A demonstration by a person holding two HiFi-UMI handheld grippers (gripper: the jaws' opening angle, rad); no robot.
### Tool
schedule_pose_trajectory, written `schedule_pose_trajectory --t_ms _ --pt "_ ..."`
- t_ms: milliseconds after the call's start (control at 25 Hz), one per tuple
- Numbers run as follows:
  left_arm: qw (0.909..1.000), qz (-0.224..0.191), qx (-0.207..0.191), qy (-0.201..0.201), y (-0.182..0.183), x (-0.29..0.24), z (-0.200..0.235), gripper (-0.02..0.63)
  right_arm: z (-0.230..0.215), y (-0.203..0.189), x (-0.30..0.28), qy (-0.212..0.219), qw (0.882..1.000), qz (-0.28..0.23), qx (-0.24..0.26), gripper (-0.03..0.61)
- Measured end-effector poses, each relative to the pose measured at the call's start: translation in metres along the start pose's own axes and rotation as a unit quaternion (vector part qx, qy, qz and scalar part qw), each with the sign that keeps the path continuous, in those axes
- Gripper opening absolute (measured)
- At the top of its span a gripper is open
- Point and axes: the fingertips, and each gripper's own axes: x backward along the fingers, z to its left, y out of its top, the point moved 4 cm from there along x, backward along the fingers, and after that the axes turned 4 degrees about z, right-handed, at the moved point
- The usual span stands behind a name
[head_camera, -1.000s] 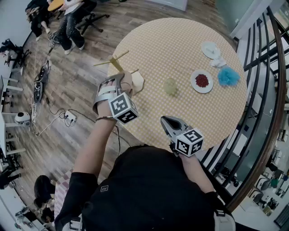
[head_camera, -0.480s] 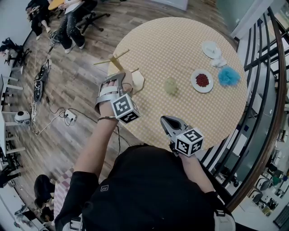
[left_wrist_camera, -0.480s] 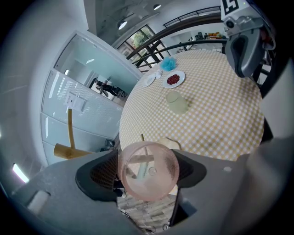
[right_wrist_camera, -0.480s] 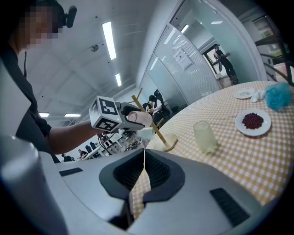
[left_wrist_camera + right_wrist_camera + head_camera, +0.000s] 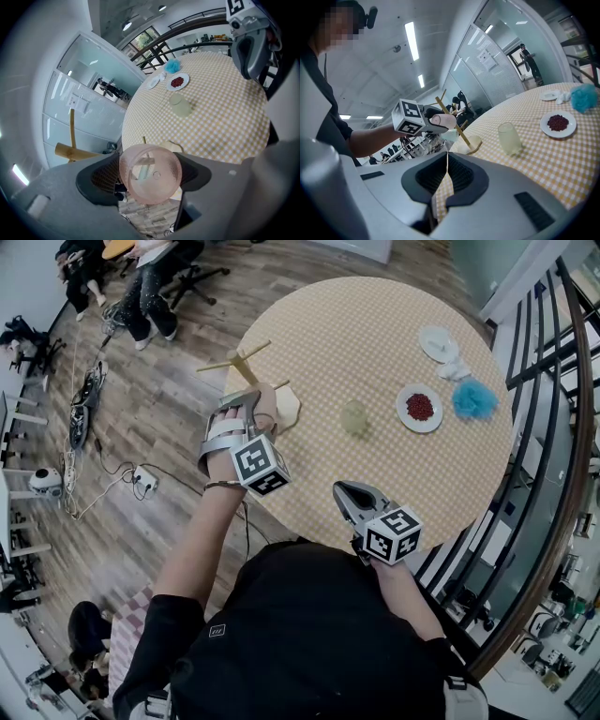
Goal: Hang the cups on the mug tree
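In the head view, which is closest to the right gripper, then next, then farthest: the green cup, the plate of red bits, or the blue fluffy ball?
From the right gripper:
1. Green cup, just ahead of it.
2. Plate of red bits, farther and rightward.
3. Blue fluffy ball, right of the plate, near the edge of the table.

The head view looks steeply down from above the person onto the round table [image 5: 375, 343]. Each gripper view sits close behind its own jaws and faces across the table from the near edge. All three views share the pale cup [image 5: 353, 418] at mid-table.
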Motion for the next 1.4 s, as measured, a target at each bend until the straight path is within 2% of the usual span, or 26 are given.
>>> schedule_pose_trajectory --t_ms 600,960,1400 --pt "0.9999 0.004 0.009 -0.008 0.006 0.002 0.001 0.397 0.0 -0.004 0.008 0.001 1.0 0.0 -0.003 0.017" --pt "0.9998 0.003 0.018 0.003 0.008 0.015 0.0 0.399 -0.001 -0.004 0.013 0.01 1.0 0.002 0.003 0.017" --pt "0.9964 -0.031 0.073 0.03 0.001 0.074 0.006 0.397 0.017 -0.006 0.008 0.044 0.998 0.025 0.031 0.017"
